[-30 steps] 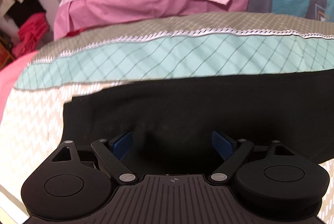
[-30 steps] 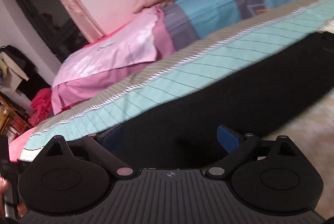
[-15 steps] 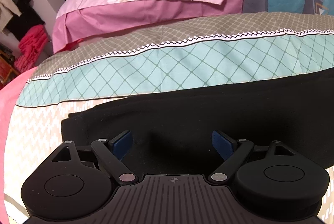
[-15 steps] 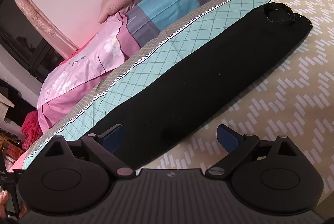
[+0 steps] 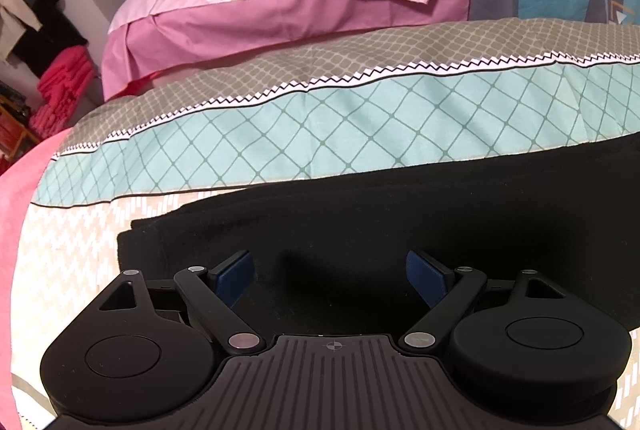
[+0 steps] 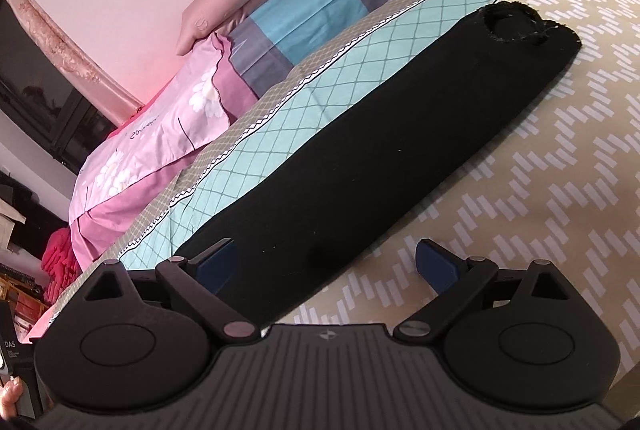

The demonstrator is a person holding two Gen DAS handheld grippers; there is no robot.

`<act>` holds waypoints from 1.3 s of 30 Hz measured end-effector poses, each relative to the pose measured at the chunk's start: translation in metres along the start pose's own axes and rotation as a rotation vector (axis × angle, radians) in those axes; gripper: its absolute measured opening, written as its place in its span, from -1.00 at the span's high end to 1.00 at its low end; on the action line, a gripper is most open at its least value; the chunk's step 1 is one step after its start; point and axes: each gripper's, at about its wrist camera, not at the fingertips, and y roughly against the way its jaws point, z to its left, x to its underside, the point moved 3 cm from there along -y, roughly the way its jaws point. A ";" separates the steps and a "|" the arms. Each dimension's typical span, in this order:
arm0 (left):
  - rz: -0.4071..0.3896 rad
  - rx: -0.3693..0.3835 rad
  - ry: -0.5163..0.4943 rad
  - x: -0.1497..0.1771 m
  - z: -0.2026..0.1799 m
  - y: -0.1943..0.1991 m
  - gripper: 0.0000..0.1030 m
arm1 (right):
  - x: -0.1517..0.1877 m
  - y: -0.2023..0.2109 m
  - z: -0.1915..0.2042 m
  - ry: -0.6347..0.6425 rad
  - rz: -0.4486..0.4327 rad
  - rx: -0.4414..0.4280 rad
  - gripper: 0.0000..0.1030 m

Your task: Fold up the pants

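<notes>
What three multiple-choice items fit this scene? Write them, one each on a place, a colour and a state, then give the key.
1. Where do the pants lie?
A. On the patterned bedcover
B. Over the pink pillow
C. On the floor

2. What colour are the pants?
A. Red
B. Black
C. Teal

3. How do the jaws of the left gripper and the right gripper stand?
A. Both shut on cloth
B. Left open, right shut
C. Both open, holding nothing

Key: 1 A, the pants stretch as one long strip across the cover's beige and teal bands. 2 B, the cloth is plain black in both views. 3 C, each view shows the blue pads set wide apart with nothing pinched between them.
</notes>
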 end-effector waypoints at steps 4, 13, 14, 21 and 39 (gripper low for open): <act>0.020 0.011 0.007 0.005 0.002 -0.006 -1.00 | 0.001 0.008 -0.007 -0.014 -0.026 0.014 -0.88; 0.101 0.106 0.154 0.036 0.027 -0.024 -1.00 | -0.010 0.005 -0.035 -0.097 -0.135 0.021 -0.87; 0.109 0.112 0.171 0.036 0.029 -0.026 -1.00 | -0.014 -0.001 -0.035 -0.092 -0.128 0.016 -0.89; 0.116 0.102 0.176 0.040 0.030 -0.029 -1.00 | -0.050 -0.030 -0.050 -0.112 -0.188 -0.023 -0.91; 0.113 0.132 0.235 0.030 0.047 -0.019 -1.00 | -0.061 -0.042 -0.033 0.025 -0.181 0.111 0.49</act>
